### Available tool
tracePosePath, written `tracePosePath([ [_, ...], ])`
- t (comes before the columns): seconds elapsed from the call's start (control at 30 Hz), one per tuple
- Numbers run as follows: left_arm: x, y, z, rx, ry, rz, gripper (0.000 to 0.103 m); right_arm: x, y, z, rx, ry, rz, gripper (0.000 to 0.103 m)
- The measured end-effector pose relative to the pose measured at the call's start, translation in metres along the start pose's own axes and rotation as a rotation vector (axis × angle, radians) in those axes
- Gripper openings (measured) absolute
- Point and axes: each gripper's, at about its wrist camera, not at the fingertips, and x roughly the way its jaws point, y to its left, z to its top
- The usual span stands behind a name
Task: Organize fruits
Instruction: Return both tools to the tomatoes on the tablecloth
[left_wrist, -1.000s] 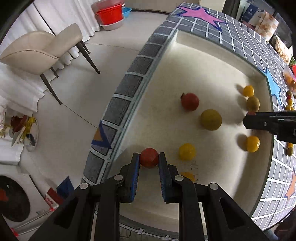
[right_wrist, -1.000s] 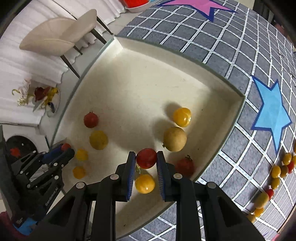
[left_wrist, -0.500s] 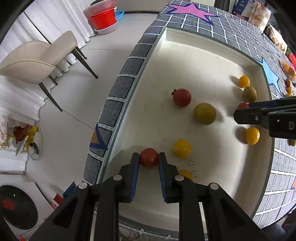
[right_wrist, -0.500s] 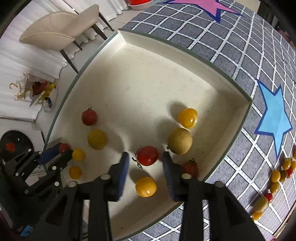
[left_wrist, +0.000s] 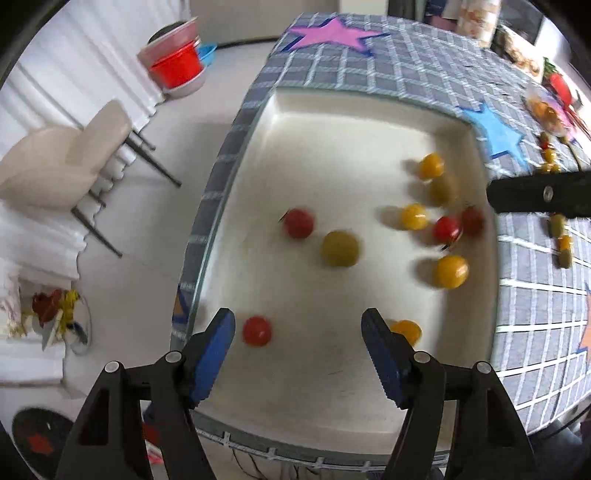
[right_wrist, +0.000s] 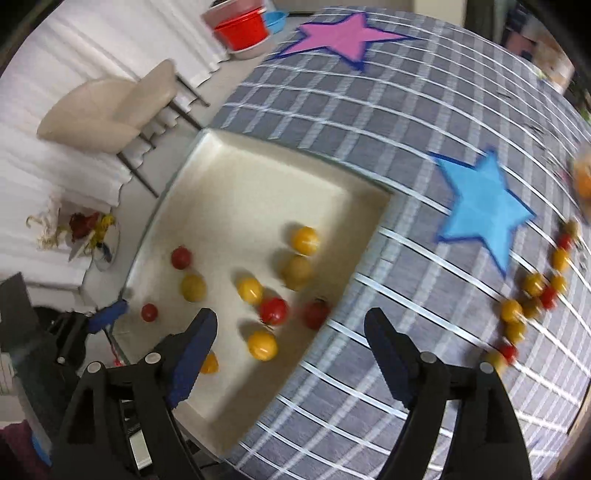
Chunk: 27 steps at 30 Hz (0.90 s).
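Observation:
A cream tray (left_wrist: 332, 110) (right_wrist: 229, 166) holds several red and yellow cherry tomatoes. My left gripper (left_wrist: 298, 345) is open above the tray's near end, with a small red tomato (left_wrist: 257, 331) lying loose by its left finger. My right gripper (right_wrist: 290, 341) is open and empty, raised over the tray's right rim. A red tomato (right_wrist: 274, 311) lies in the tray just beyond it, next to another red one (right_wrist: 317, 314) and a yellow one (right_wrist: 262, 345). More tomatoes lie in a loose row (right_wrist: 532, 291) on the cloth to the right.
The table wears a grey checked cloth (right_wrist: 369, 110) with a blue star (right_wrist: 484, 210) and a pink star (right_wrist: 343, 33). A beige chair (left_wrist: 66, 162) and red tubs (left_wrist: 177, 70) stand on the floor to the left. The tray sits at the table's left edge.
Both grippers opened and let go of their red tomatoes, which now lie in the tray. Both have lifted and pulled back; the right one swung right toward the loose tomatoes.

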Motion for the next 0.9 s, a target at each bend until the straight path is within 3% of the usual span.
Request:
tracePosePath([
  [0.27, -0.029, -0.066, 0.040, 0.176, -0.093, -0.082, 0.072, -0.036, -0.094, -0.050, 0.219, -0.022, -0.087, 0.085],
  [0.53, -0.020, -0.157, 0.065, 0.316, -0.051, -0.209, 0.072, -0.053, -0.178, -0.109, 0.389, -0.009, -0.206, 0.084],
  [0.7, -0.005, -0.208, 0.071, 0.387, -0.031, -0.240, 0.072, -0.058, -0.210, -0.114, 0.462, -0.035, -0.213, 0.085],
  [0.9, 0.008, -0.244, 0.072, 0.449, -0.021, -0.258, 0.072, -0.060, -0.233, -0.099, 0.465, -0.064, -0.185, 0.082],
])
